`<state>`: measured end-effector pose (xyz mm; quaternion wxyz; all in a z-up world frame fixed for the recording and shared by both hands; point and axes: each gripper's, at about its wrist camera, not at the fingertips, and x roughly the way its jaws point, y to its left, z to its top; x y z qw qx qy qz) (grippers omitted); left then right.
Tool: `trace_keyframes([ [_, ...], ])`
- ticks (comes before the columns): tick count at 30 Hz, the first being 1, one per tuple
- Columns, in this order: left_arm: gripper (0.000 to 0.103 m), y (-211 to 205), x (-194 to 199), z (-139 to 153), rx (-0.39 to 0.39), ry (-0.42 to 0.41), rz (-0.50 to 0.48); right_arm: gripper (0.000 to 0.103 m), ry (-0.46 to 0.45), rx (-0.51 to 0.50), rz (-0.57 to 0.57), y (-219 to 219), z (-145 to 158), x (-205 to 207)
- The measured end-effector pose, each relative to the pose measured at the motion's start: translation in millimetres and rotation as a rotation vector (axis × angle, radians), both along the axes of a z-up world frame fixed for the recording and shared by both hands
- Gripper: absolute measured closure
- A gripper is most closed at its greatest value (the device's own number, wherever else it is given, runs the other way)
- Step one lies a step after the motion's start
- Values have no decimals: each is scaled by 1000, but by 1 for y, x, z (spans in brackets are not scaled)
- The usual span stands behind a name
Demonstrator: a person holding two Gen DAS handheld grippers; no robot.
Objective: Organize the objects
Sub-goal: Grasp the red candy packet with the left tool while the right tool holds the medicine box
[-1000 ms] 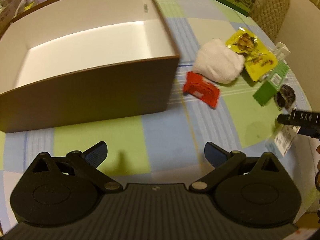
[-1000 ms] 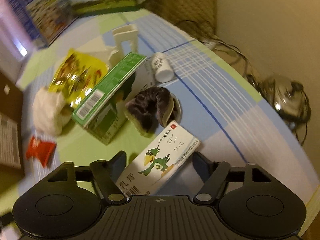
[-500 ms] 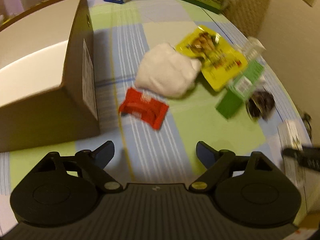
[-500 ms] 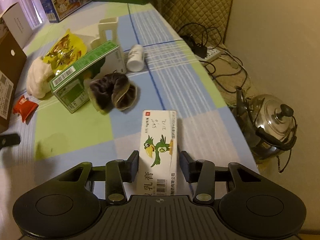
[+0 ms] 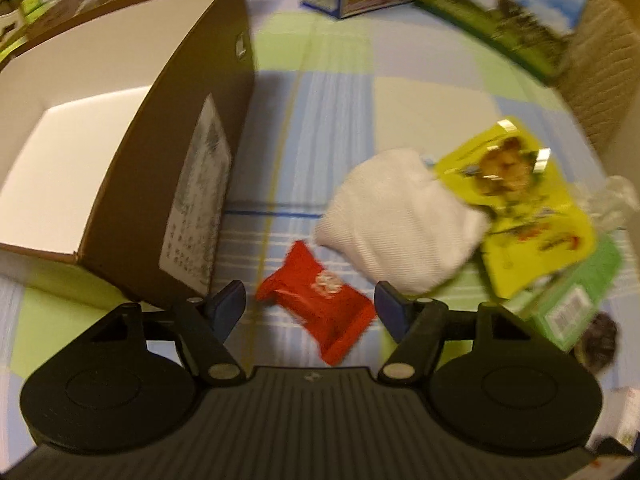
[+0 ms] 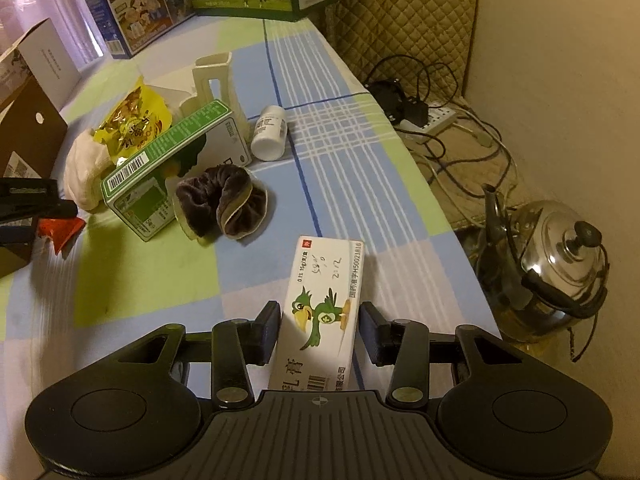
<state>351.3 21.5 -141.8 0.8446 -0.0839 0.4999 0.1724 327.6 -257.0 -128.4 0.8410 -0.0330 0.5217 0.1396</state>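
Left wrist view: left gripper spread wide, fingers on either side of a red snack packet lying flat on the checked surface, neither finger plainly touching it. Half a second ago the packet lay well ahead of the fingers; now sits between them, view much closer and lower. Brown cardboard box, white inside and open-topped, just left of the packet, its labelled side wall near the left finger. White cloth bundle just beyond the packet, overlapped at its right by a yellow snack pouch; green carton and dark scrunchie at the far right, blurred.

Right wrist view: right gripper flanking a white medicine box printed with a green parrot, box lying flat near the surface's right edge. Small gap visible at the right finger, left finger close against the box; a firm grip cannot be told. Little changed from the earlier frame, fingers slightly wider apart. Further off: scrunchie, green carton, white pill bottle, cream holder. Steel kettle on the floor at right.
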Motion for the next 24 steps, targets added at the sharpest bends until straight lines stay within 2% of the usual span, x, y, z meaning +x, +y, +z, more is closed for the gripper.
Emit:
trace_keyframes([
  [2, 40, 3, 3, -3, -6, 6, 43, 63, -1, 1, 13, 0, -1, 1],
  [7, 57, 5, 0, -5, -48, -19, 72, 63, 1, 5, 49, -2, -3, 3],
  [13, 59, 4, -29, -4, -64, -40, 18, 63, -5, 4, 98, -2, -4, 3],
  [20, 59, 7, -91, 1, -69, -27, -128, 63, -13, 6, 170, 0, -6, -4],
  [24, 56, 14, -121, 5, -89, 1, -127, 62, -6, 15, 209, 2, -6, -11],
])
